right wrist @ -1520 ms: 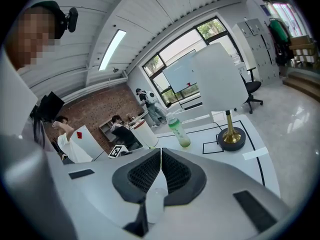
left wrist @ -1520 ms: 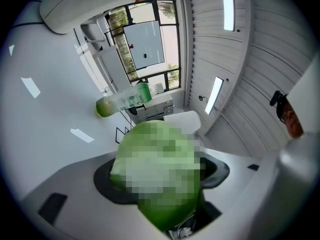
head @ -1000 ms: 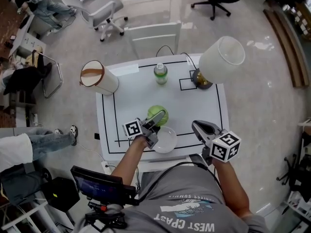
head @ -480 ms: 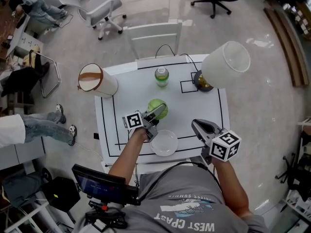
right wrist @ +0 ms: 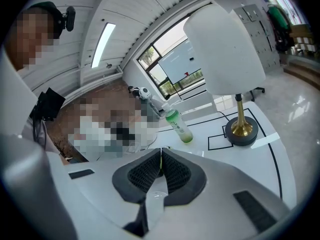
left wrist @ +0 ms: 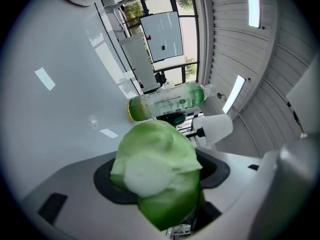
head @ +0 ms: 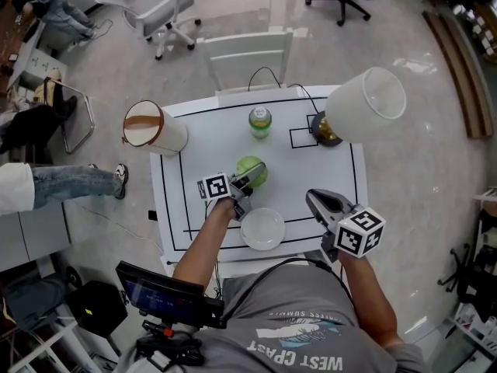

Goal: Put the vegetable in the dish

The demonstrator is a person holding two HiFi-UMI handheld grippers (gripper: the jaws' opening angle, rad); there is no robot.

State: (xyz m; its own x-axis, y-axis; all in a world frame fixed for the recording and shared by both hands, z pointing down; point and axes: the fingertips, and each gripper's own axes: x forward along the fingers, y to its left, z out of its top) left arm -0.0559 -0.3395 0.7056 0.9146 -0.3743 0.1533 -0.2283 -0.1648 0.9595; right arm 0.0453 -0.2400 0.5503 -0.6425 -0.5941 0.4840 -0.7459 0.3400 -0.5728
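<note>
**Left tongs gripping cabbage, dish waiting empty**

Left tongs are holding the cabbage between wide-spread jaws. In the left gripper view the head is filling the gap, cut stem facing the camera. It's sitting mid-bench, near the white dish, which is lying empty toward the person's edge. Right tongs are hovering off to the right, jaws pressed together on nothing.

I'm reading this as the carry step. The next move is calling for a pull back over the dish rim, then lowering and opening.

Not resolving: whether the cabbage is resting on the bench or lifted clear, and the pad contact behind the leaves. The dish isn't showing in either gripper view.
</note>
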